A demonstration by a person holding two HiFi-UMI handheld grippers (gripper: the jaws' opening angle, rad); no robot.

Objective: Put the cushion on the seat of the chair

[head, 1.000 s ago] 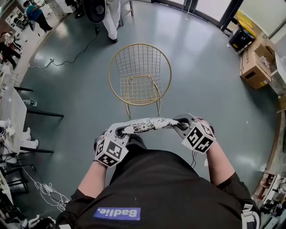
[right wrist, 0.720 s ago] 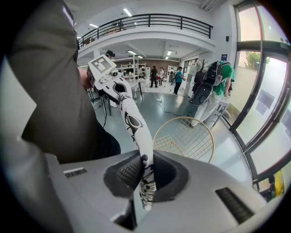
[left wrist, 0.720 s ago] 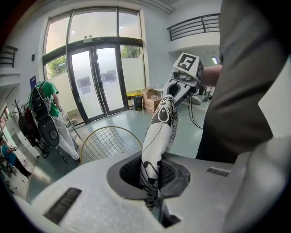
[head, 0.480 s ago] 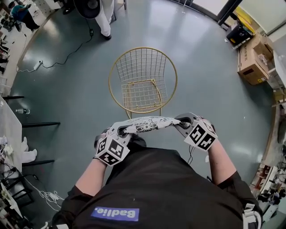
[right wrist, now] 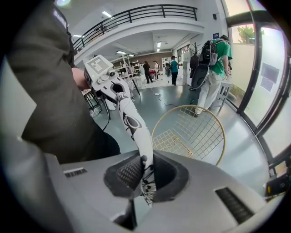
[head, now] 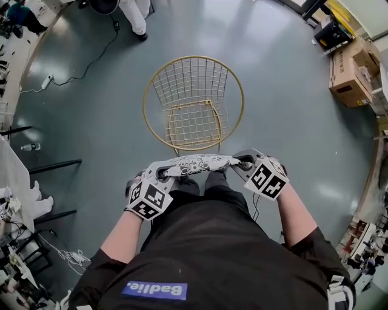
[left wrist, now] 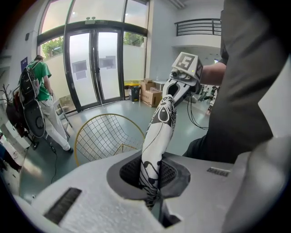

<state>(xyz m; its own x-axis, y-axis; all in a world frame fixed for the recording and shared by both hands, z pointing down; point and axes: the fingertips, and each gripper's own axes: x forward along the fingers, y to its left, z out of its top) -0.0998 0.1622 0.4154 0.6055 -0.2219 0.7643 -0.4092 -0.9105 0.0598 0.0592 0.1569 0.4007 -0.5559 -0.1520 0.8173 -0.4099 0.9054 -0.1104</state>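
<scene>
A flat white cushion with a black floral print is stretched edge-on between my two grippers, just in front of my body. My left gripper is shut on the cushion's left end. On its right end my right gripper is shut. A gold wire chair with a round back and a square mesh seat stands on the floor right ahead of the cushion. The same chair shows beyond the left jaws, and the chair shows again beyond the right jaws.
The chair stands on a grey-green floor. Cardboard boxes sit at the far right. A person in white trousers stands behind the chair, with a cable trailing left. Desks and clutter line the left edge.
I have stepped closer to the chair. Both grippers moved forward and down together with the cushion still stretched between them, so it now hangs just short of the seat's front edge.
</scene>
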